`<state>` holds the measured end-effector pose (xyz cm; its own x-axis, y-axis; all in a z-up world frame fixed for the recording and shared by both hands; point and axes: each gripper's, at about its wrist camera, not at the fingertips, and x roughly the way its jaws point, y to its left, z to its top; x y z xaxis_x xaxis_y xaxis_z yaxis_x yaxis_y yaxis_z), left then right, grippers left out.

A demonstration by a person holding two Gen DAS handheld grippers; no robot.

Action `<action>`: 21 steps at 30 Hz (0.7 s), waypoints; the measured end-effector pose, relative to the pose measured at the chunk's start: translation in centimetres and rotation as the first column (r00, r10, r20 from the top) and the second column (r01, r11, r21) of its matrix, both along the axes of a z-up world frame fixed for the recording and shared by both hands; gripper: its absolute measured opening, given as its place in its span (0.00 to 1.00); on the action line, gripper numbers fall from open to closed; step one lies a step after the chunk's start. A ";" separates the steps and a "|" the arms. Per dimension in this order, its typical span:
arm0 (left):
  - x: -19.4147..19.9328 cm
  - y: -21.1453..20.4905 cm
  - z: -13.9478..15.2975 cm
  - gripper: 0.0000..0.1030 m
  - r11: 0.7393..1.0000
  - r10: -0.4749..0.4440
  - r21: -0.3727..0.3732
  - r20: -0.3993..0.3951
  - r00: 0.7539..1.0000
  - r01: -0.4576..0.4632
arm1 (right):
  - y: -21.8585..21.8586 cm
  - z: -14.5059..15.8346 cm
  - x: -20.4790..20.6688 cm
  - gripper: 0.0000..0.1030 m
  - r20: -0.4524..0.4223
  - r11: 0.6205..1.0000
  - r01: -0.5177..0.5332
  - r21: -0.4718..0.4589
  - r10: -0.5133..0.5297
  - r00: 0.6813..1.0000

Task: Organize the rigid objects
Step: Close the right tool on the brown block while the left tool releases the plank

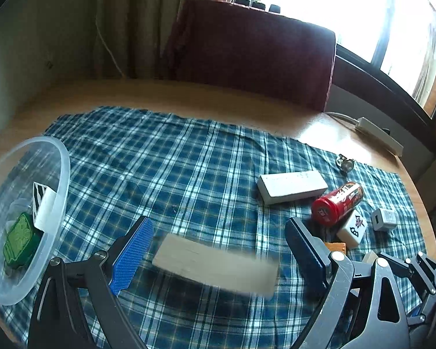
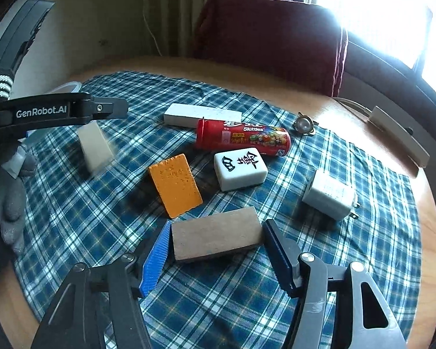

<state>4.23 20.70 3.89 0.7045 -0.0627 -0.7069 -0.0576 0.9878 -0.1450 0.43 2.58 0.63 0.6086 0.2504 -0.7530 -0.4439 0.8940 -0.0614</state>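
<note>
My left gripper (image 1: pixel 218 226) is open wide over the plaid cloth (image 1: pixel 174 160). A beige block (image 1: pixel 215 261) lies between its fingers, motion-blurred and apart from both pads. In the right wrist view the same beige block (image 2: pixel 96 145) shows under the left tool's black frame (image 2: pixel 58 110). My right gripper (image 2: pixel 218 225) is open around a brown block (image 2: pixel 216 237) that rests on the cloth. The blue pad is close to the block's left end, and a small gap shows at its right end.
A clear bowl (image 1: pixel 62 174) at the left holds a green tile (image 1: pixel 20 241) and a white piece. On the cloth lie a white box (image 2: pixel 202 115), a red Skittles can (image 2: pixel 244 139), a mahjong tile (image 2: pixel 239 168), an orange block (image 2: pixel 174 184) and a charger (image 2: pixel 328 196). A gloved hand (image 2: pixel 11 203) is at left.
</note>
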 end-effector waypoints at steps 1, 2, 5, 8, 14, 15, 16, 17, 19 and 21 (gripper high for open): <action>0.0 0.0 0.1 0.90 1.000 0.000 0.000 0.005 1.000 0.000 | -0.2 0.2 0.0 0.64 -0.002 1.000 0.004 0.013 -0.004 1.000; -0.1 0.0 0.2 0.90 1.000 0.000 0.000 0.007 1.000 0.000 | -0.4 0.4 -0.1 0.64 -0.001 0.999 0.009 0.033 -0.009 1.000; -0.1 0.0 0.1 0.90 1.000 -0.004 -0.004 0.002 1.000 0.004 | -0.9 1.2 -0.3 0.64 -0.005 0.995 0.013 0.095 -0.012 1.000; -0.1 -0.1 -0.1 0.90 1.000 -0.009 -0.007 -0.008 1.000 0.009 | -0.8 1.4 -0.6 0.64 -0.004 0.994 0.009 0.112 -0.009 1.000; -1.2 -0.4 -0.8 0.90 0.998 -0.053 -0.025 -0.029 0.998 0.053 | -0.9 1.4 -0.8 0.64 -0.013 0.990 0.004 0.139 -0.003 1.000; -1.4 -0.4 -0.9 0.90 0.998 -0.065 -0.017 -0.031 0.997 0.065 | -1.0 1.5 -0.8 0.64 -0.015 0.989 0.008 0.146 -0.006 1.000; -1.5 -0.4 -1.1 0.91 0.997 -0.073 -0.014 -0.036 0.997 0.073 | -1.1 1.5 -0.8 0.64 -0.018 0.988 0.012 0.151 -0.009 1.000; -1.5 -0.4 -1.2 0.91 0.997 -0.081 -0.012 -0.043 0.996 0.081 | -1.2 1.5 -0.8 0.64 -0.022 0.988 0.014 0.156 -0.011 1.000; -1.5 -0.3 -1.4 0.91 0.996 -0.089 -0.012 -0.052 0.995 0.089 | -1.3 1.4 -0.6 0.64 -0.032 0.986 0.018 0.165 -0.013 0.999; -1.4 -0.4 -1.4 0.93 0.995 -0.102 -0.004 -0.061 0.993 0.102 | -1.2 1.4 -0.6 0.64 -0.037 0.986 0.021 0.167 -0.015 0.999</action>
<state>2.86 20.27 2.47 0.6499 -0.1324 -0.7484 0.0348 0.9889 -0.1447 -0.21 1.41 1.98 0.5876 0.3641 -0.7226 -0.4271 0.8981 0.1052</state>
